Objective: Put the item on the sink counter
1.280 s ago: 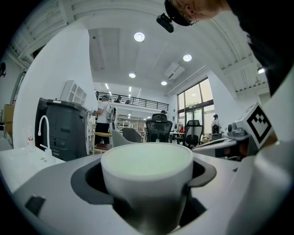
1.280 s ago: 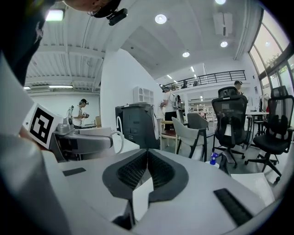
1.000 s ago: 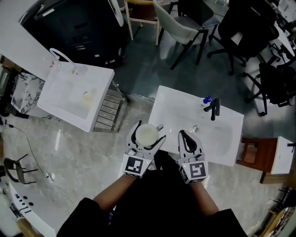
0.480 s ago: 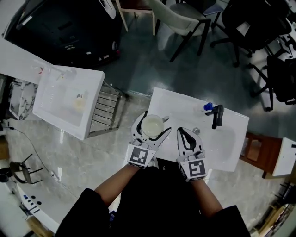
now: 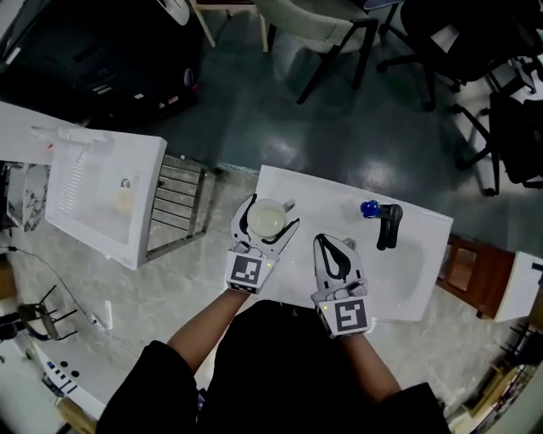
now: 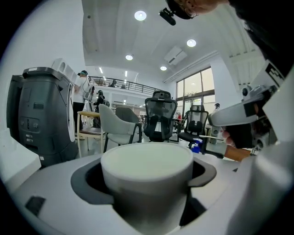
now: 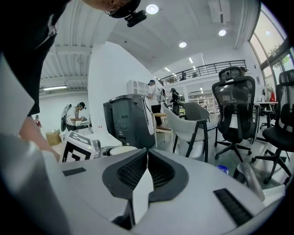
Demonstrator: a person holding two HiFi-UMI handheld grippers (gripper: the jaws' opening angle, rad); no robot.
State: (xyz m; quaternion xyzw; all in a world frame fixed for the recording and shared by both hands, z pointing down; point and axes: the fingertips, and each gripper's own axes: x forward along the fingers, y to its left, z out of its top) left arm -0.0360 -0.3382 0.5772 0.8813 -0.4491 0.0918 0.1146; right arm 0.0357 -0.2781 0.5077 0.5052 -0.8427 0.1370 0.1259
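Note:
A white cup (image 5: 265, 222) with a small handle sits between the jaws of my left gripper (image 5: 270, 212), which is shut on its sides. The cup is over the left end of the white sink counter (image 5: 316, 197); whether it touches the top I cannot tell. In the left gripper view the cup (image 6: 147, 170) fills the space between the pads. My right gripper (image 5: 329, 247) is over the counter's front edge, shut with nothing in it; its pads meet in the right gripper view (image 7: 147, 158). There the cup (image 7: 121, 150) shows to the left.
A black faucet (image 5: 389, 224) and a blue item (image 5: 369, 207) stand at the counter's back right, by the basin (image 5: 405, 254). A second white sink unit (image 5: 97, 199) with a metal rack (image 5: 174, 212) is at the left. Chairs (image 5: 314, 21) stand beyond, a brown cabinet (image 5: 467, 261) at the right.
Both grippers have moved a little forward over the counter, the left one carrying the cup from the front-left edge onto the left end. The jaws have not changed.

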